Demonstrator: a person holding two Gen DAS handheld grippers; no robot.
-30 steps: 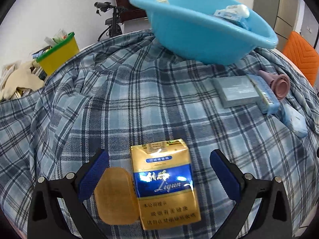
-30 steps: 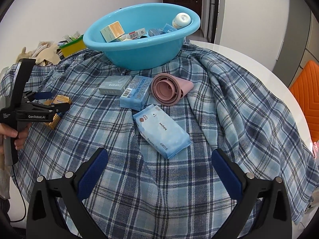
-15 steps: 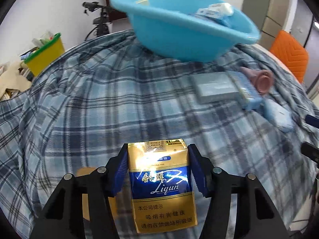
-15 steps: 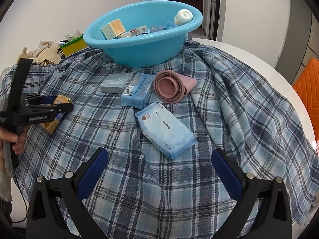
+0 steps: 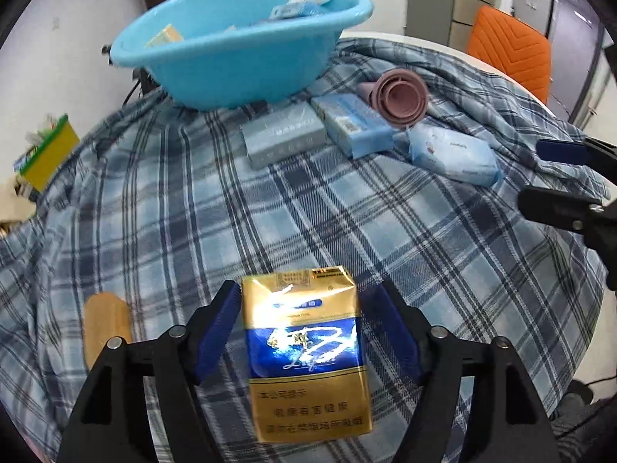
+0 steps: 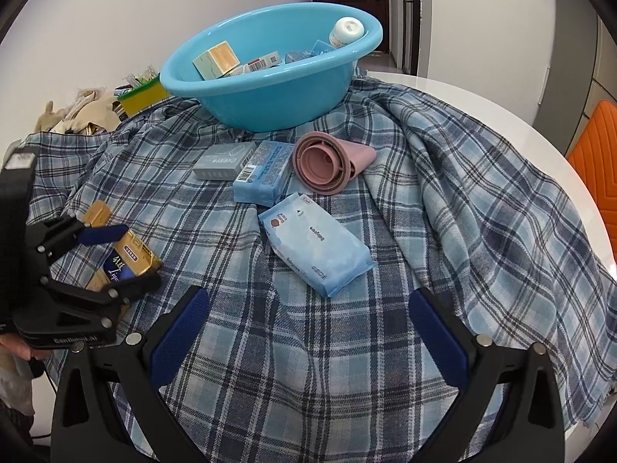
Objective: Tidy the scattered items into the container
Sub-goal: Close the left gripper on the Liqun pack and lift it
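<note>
Nearest, the left gripper (image 5: 300,332) has its blue pads closed on the side faces of a gold-and-blue cigarette pack (image 5: 306,351), apparently raised off the plaid cloth (image 5: 154,208), presumably for carriage to the basin; its script reads roughly "Liqun", with Chinese print below. A tan oval object (image 5: 106,324) lies just beside it on the cloth. The right gripper (image 6: 308,332) hangs with jaws spread wide and empty above a pale-blue wipes packet (image 6: 316,243), probably its next pick; the packet's lettering is too small to be sure of. Beyond lie a blue barcoded box (image 6: 262,171), a grey box (image 6: 225,162) and a pink collapsible funnel (image 6: 327,162). Farthest, the blue basin (image 6: 270,92) already holds several cartons and a white bottle.
</note>
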